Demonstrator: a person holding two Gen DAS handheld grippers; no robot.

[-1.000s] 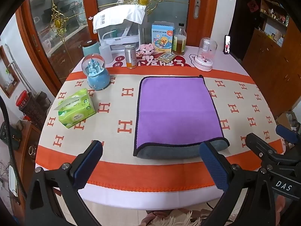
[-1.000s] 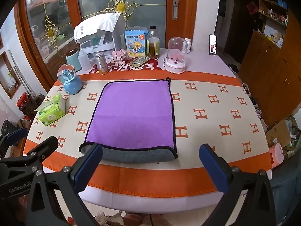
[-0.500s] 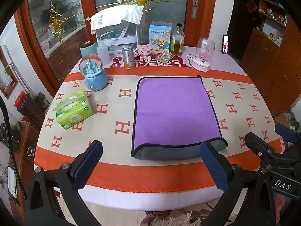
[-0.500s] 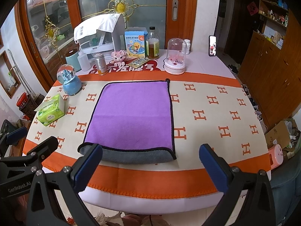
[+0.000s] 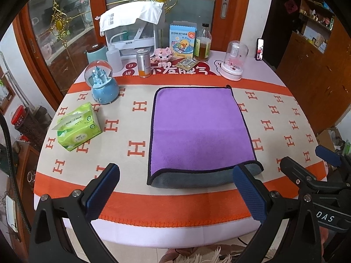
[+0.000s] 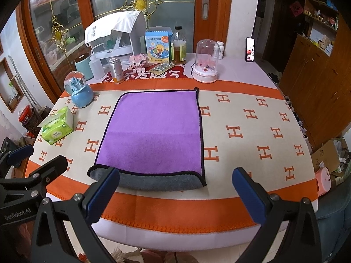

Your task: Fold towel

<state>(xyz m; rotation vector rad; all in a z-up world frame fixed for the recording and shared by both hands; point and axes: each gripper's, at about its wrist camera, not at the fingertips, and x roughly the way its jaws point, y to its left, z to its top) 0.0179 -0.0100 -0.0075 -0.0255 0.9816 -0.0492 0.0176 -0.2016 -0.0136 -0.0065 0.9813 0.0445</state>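
A purple towel (image 5: 200, 129) with a grey underside lies folded flat in the middle of the round table; its grey fold edge (image 5: 197, 178) faces me. It also shows in the right wrist view (image 6: 155, 131). My left gripper (image 5: 175, 190) is open and empty, held above the table's near edge, in front of the towel. My right gripper (image 6: 175, 192) is open and empty too, just right of the left one. The right gripper (image 5: 324, 175) shows at the right edge of the left wrist view, and the left gripper (image 6: 24, 175) at the left edge of the right wrist view.
A green tissue pack (image 5: 76, 129) and a blue snow globe (image 5: 102, 85) stand left of the towel. Bottles, a can (image 5: 143, 63), a box, a glass dome (image 5: 234, 60) and a covered rack line the far edge. Wooden cabinets (image 6: 318, 83) stand to the right.
Both grippers have drawn back a little from the table, and stay open. The towel has not moved.
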